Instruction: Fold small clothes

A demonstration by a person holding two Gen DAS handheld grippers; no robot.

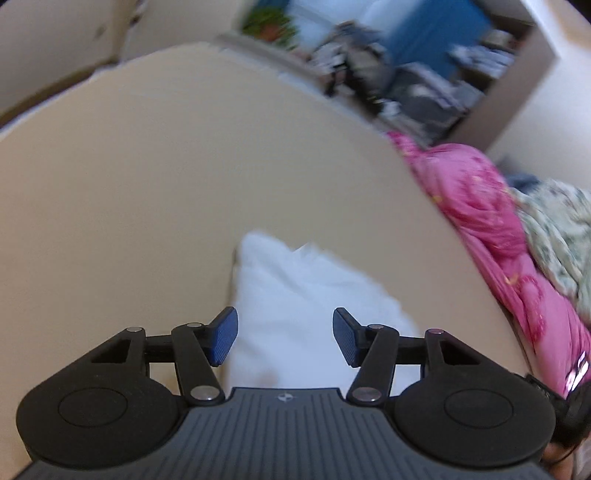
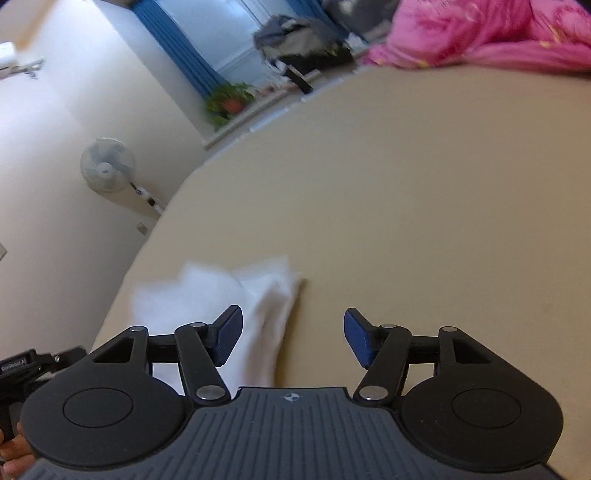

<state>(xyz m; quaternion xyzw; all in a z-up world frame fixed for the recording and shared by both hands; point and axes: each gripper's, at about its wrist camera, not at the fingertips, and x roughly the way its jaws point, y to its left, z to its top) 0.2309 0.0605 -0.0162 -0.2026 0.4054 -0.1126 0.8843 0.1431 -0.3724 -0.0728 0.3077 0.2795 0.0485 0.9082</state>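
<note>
A small white garment [image 1: 295, 295] lies bunched on the beige surface [image 1: 166, 184], straight ahead of my left gripper [image 1: 285, 338]. That gripper is open, its blue pads apart above the cloth's near part, holding nothing. In the right wrist view the same white garment [image 2: 236, 295] lies near the surface's left edge. My right gripper [image 2: 293, 339] is open and empty; its left pad is over the cloth's right side and its right pad over bare beige surface [image 2: 406, 203].
A pink blanket [image 1: 491, 229] and a floral cloth [image 1: 554, 229] are heaped along the surface's right side; the pink blanket also shows at the far edge [image 2: 480, 33]. Cluttered shelves [image 1: 424, 81], a potted plant [image 2: 229, 101] and a wall fan [image 2: 107, 170] lie beyond the surface.
</note>
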